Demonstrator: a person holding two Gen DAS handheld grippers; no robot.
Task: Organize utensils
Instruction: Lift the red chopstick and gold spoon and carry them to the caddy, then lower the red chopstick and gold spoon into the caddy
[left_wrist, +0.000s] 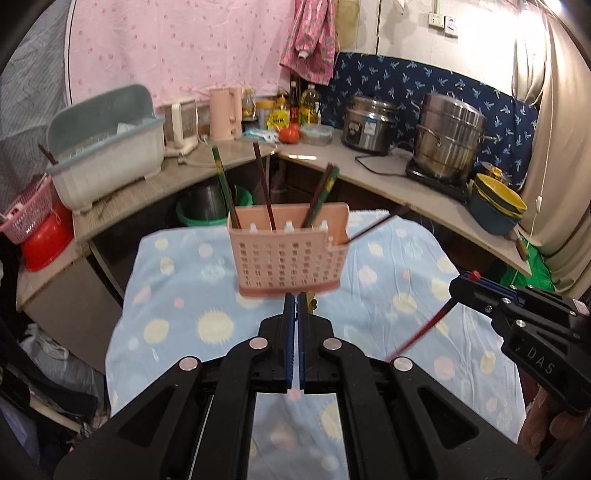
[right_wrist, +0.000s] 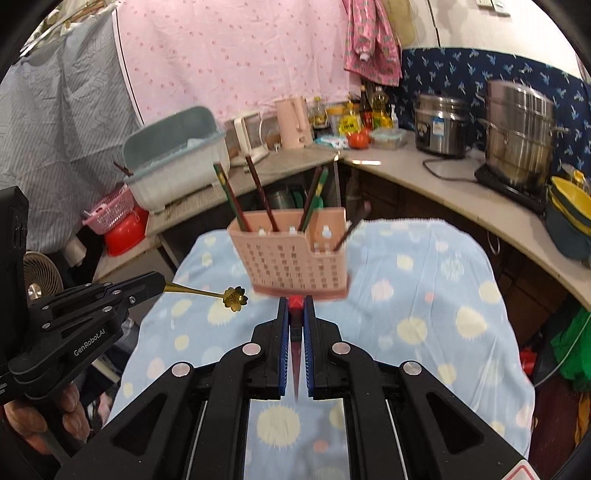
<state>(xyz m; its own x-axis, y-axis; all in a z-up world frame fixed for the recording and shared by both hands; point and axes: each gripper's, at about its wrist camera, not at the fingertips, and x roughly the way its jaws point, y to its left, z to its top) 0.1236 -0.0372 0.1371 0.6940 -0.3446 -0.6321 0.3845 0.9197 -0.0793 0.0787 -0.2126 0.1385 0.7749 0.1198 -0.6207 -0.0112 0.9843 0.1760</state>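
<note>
while the pink holder stood on the dotted cloth with four chopsticks upright inside and a fifth leaning from its side pocket, both grippers hovered just before it. the left gripper pinched a gold spoon — flower-shaped bowl outward — and the right gripper was clamped on a red chopstick, slanting down across the cloth.

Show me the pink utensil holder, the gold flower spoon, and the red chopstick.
pink utensil holder (right_wrist: 295, 258), right wrist view, perforated front wall
gold flower spoon (right_wrist: 235, 297), right wrist view, flower-shaped bowl
red chopstick (left_wrist: 424, 326), left wrist view, mid-shaft
</note>
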